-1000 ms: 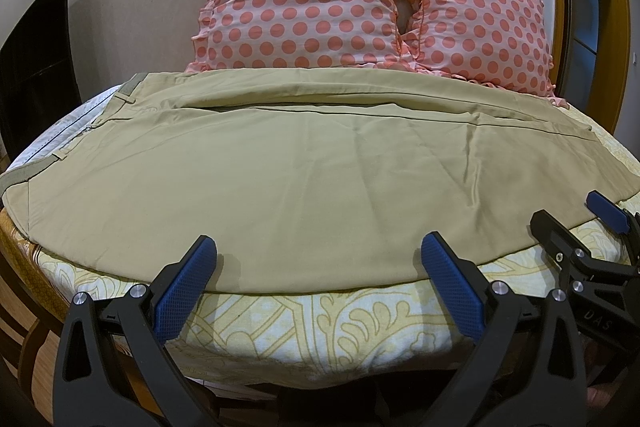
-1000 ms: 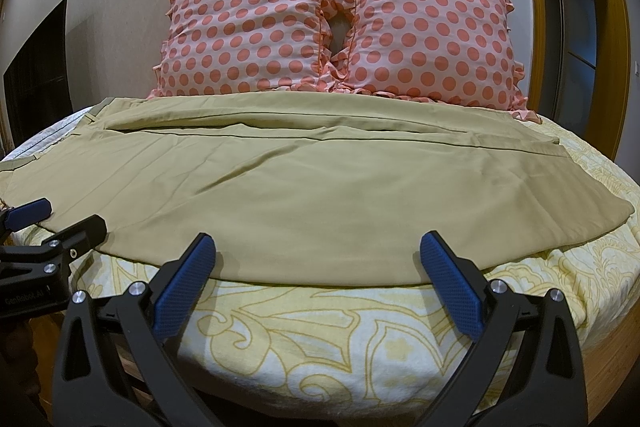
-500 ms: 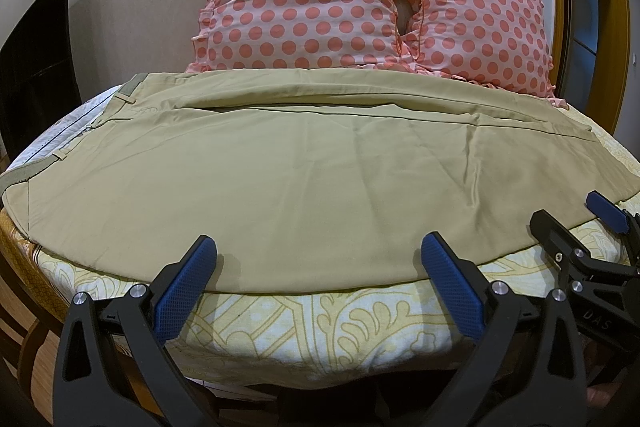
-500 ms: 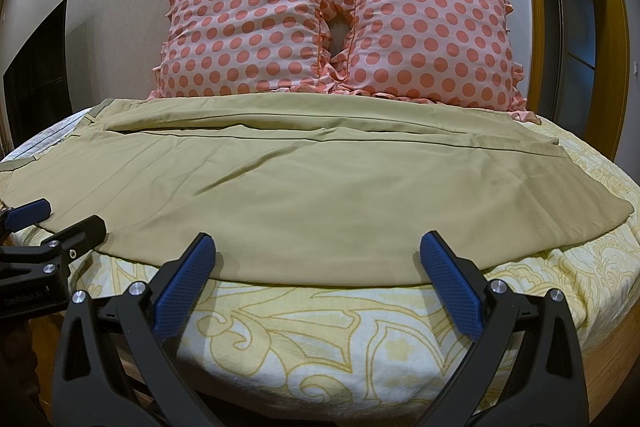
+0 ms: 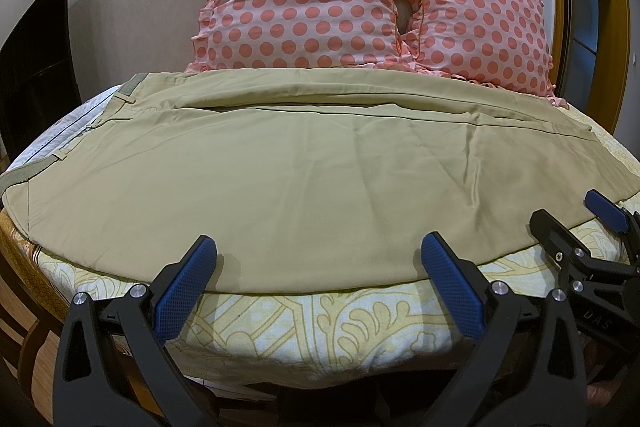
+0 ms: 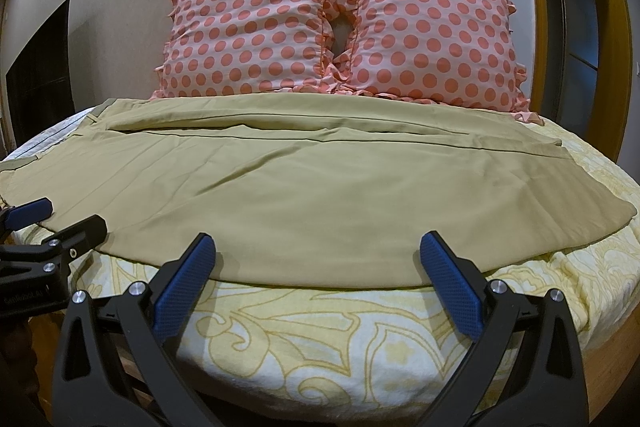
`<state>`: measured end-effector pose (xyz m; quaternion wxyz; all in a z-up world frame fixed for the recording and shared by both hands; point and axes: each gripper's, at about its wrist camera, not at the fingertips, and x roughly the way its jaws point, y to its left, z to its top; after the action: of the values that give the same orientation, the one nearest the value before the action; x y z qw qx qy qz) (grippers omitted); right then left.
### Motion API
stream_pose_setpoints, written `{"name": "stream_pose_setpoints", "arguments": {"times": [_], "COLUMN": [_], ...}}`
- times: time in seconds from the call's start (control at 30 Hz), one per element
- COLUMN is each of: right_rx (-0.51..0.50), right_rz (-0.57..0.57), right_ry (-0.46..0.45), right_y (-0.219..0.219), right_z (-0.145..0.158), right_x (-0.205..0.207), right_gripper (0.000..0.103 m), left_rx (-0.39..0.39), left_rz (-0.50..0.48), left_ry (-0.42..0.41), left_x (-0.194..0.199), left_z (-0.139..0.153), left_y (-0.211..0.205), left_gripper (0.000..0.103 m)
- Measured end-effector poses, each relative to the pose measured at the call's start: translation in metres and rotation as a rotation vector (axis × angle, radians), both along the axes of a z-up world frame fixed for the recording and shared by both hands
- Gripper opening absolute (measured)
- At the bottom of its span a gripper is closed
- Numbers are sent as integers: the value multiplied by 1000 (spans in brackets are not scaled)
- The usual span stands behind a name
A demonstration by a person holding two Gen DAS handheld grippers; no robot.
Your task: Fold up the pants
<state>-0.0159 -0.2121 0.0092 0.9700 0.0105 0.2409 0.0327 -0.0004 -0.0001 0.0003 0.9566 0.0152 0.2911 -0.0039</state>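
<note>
Khaki pants (image 5: 320,187) lie flat across the bed, sideways to both tongs, waistband off to the left and leg hems off to the right. One leg lies behind the other, a seam line running between them.

Left gripper (image 5: 320,283): jaws spread wide, nothing between them, blue pads (image 5: 182,291) just short of the near fabric edge, over the yellow patterned bedsheet (image 5: 320,327). Right gripper (image 6: 320,283): same state, spread and empty, fingertips at the near edge of the pants. Each gripper shows at the side of the other's view, level with it and also on the near edge.

Two pink polka-dot pillows (image 6: 340,27) stand against the wall beyond the pants, touching each other.
</note>
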Motion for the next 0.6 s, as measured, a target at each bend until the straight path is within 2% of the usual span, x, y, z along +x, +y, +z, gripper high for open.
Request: {"name": "stream_pose_setpoints", "arguments": {"times": [0.07,0.13,0.27,0.33,0.43,0.47,0.53,0.57,0.6], "right_rx": [6,53,130,205,315,342,366,357,342], "right_rz": [15,31,-50,-123,-249,-308,-435,-485,-535], "right_ry": [25,56,23,77,171,207,299,327,357], "right_y": [-2,-14,-61,-95,-142,-157,-185,-195,-205], "right_z": [2,19,59,79,89,89,80,76,69], "right_x": [2,14,47,90,159,183,237,254,278], "right_gripper": [101,101,101,101,101,98,86,72,65], "left_rx": [-1,-12,-70,-112,-169,-179,-176,-171,-163], "left_rz": [-3,-16,-9,17,48,55,58,57,56], "left_ry": [5,22,26,26,26,25,26,25,22], "left_x": [0,2,9,17,25,28,33,35,37], "left_z": [0,3,15,20,25,25,25,26,26], "left_y": [0,3,18,26,38,41,41,41,41], "left_gripper": [102,102,102,102,102,102,102,102,102]}}
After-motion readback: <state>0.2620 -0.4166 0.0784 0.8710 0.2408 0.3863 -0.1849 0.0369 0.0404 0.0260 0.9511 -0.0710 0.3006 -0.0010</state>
